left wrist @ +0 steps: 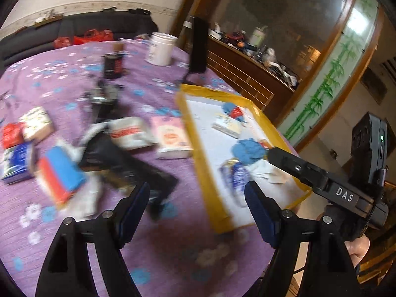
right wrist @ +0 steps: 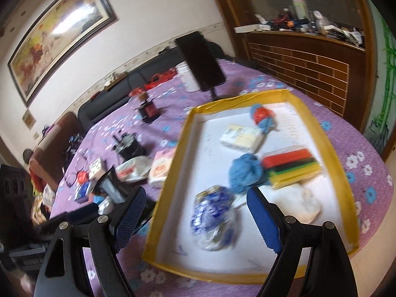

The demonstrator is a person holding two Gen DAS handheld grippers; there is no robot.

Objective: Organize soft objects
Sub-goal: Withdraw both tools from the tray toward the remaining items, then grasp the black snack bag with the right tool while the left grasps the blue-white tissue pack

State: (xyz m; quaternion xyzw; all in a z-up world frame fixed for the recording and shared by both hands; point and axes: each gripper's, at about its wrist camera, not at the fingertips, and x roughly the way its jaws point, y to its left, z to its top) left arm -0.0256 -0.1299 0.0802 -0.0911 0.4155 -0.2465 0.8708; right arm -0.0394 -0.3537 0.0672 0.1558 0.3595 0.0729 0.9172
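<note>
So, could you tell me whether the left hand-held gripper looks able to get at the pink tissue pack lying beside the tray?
Probably yes: the left hand-held gripper is open and empty, and the pink tissue pack lies uncovered on the cloth ahead of it.

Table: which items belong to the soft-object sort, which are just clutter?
Job:
tray
blue cloth ball
sponge pack
tissue pack
pink pack
blue-red pack

Clutter:
white jar
black stand
dark red box
sofa

White jar point(left wrist: 160, 49), framed painting point(right wrist: 59, 37)
</note>
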